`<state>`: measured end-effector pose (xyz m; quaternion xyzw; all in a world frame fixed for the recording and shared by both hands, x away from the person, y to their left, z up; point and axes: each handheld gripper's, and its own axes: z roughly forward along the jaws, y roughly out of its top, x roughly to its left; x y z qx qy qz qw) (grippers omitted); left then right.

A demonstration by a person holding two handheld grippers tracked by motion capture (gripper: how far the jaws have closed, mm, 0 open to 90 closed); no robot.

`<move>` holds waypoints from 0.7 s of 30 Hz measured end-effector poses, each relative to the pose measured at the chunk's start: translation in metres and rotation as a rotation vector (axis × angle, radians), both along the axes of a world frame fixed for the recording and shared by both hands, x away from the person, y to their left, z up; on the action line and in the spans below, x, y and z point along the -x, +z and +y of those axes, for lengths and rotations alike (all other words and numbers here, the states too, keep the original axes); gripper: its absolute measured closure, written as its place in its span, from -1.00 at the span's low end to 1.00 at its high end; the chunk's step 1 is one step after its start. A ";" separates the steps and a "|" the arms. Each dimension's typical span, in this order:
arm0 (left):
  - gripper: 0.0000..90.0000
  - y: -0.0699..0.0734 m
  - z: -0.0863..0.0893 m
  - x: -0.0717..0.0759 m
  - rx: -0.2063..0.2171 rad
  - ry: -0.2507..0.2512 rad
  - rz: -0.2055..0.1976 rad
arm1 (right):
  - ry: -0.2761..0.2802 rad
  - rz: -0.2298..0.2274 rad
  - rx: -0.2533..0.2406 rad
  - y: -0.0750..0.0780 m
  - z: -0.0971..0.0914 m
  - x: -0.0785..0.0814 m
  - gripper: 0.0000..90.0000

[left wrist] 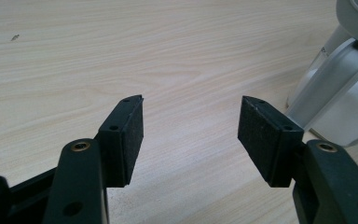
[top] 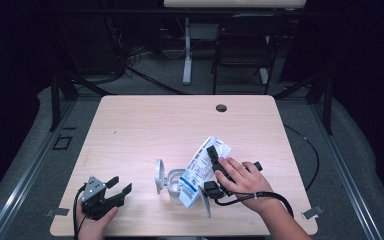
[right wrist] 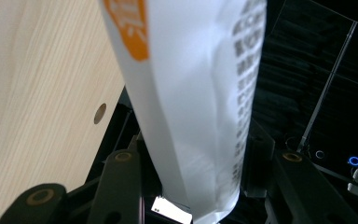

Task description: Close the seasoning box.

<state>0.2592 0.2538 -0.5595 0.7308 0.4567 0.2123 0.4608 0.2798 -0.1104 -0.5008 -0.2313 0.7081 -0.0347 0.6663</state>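
A white printed pouch (top: 202, 167) is held in the right claw (top: 214, 159), its jaws closed on the bag's sides near the middle, as is seen in the right gripper view, where the pouch (right wrist: 200, 93) rises between them. The pouch is tilted, with its lower end dipped into a clear container (top: 175, 184) that stands on the tabletop (top: 145, 125) just below and to the left of that claw. The container's hinged lid (top: 158, 176) is swung up on its far side. Something pale appears to lie inside, though what it is cannot be told.

The pouch is judged to be light, soft and crinkly, with a slick film surface; it is likely to buckle or slide if pinched loosely, so a hold across the flat body, clear of the mouth, is judged best.

The left claw (top: 119, 190) is held half open with nothing between its pads (left wrist: 126, 140), resting low over the tabletop, with the container (left wrist: 340, 88) near it on its right.
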 end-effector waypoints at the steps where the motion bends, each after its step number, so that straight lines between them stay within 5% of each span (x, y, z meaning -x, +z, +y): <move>1: -0.09 0.000 0.000 0.000 -0.001 0.000 0.000 | 0.001 0.000 0.001 0.000 0.000 0.000 0.33; 10: -0.09 -0.001 -0.001 0.000 0.002 0.004 -0.006 | -0.003 0.009 -0.006 -0.001 0.000 0.000 0.33; 11: -0.09 -0.001 -0.001 0.000 0.001 0.003 -0.006 | 0.031 0.032 -0.042 -0.003 -0.002 -0.003 0.33; 21: -0.09 0.000 0.000 0.000 -0.002 0.001 0.000 | 0.011 0.012 -0.016 -0.001 -0.001 0.000 0.33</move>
